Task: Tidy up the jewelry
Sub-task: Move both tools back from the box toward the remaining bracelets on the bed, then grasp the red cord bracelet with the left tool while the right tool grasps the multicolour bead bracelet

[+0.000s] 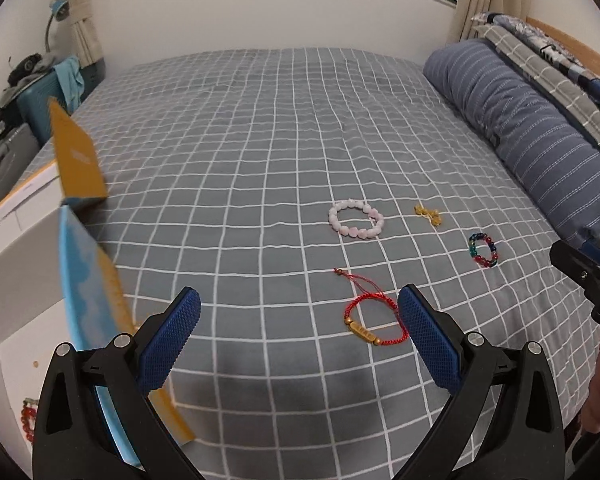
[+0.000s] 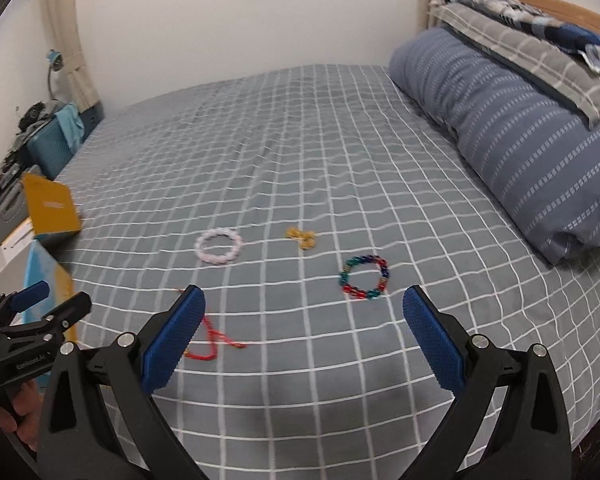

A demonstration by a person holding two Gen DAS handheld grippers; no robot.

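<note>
My left gripper (image 1: 300, 336) has two black, ribbed plastic arms with triangular cut-outs, each tipped with a blue pad (image 1: 172, 340) of fine, dimpled mesh texture. Round silver screws sit at the joints. My right gripper (image 2: 304, 336) is built the same. White lettering marks the left one's black body, and bare skin of my left hand (image 2: 20, 412) shows below it.

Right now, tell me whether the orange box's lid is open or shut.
Open. The orange box has its lid raised upright above the base at the bed's left edge. Its contents cannot be seen.
</note>
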